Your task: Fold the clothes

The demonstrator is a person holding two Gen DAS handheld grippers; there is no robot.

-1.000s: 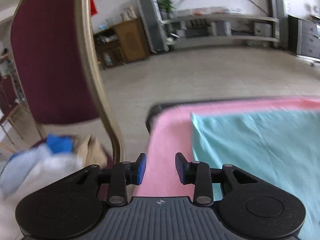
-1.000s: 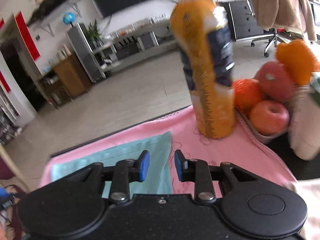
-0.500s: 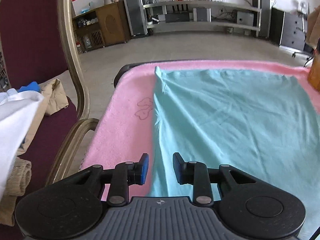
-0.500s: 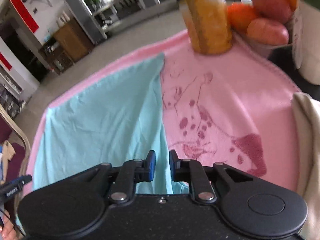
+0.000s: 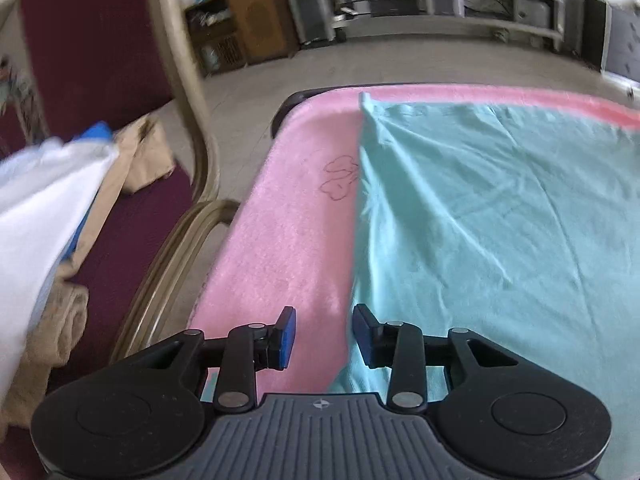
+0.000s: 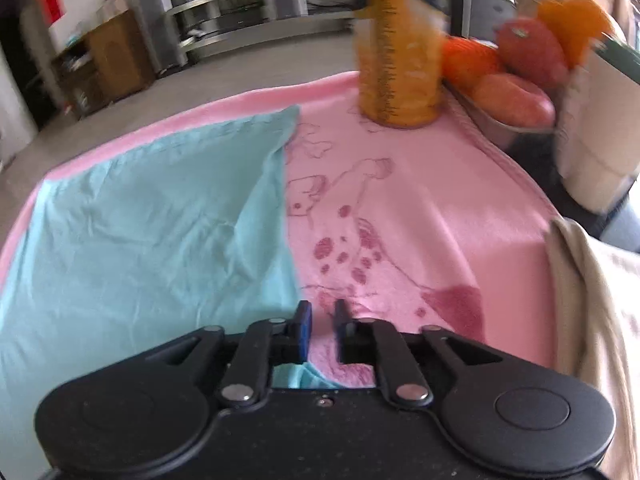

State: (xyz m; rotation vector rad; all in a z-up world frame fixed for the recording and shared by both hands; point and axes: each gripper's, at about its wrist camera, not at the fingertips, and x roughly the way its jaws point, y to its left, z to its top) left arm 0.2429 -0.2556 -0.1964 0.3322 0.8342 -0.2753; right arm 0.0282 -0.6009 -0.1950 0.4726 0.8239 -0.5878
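Observation:
A teal garment [image 5: 480,220] lies spread flat on a pink blanket [image 5: 280,240] that covers the table. My left gripper [image 5: 324,328] hovers low over the garment's left edge near the front. Its jaws are opening, the cloth edge runs under the gap, and nothing is pinched. In the right wrist view the teal garment [image 6: 160,220] fills the left half of the pink blanket [image 6: 400,200]. My right gripper [image 6: 323,320] sits just over the garment's right edge. Only a narrow gap separates its jaws, with pink blanket showing through and nothing gripped.
A maroon chair [image 5: 120,240] with a gold frame stands left of the table, piled with white and beige clothes [image 5: 48,208]. An orange bottle [image 6: 396,60], a bowl of fruit [image 6: 512,80] and a white container [image 6: 600,140] stand far right. A beige garment [image 6: 588,300] drapes at the right edge.
Both grippers have dropped towards the table and tilted down onto the garment's near corners. The right jaws have narrowed; the left jaws closed slightly and widened again.

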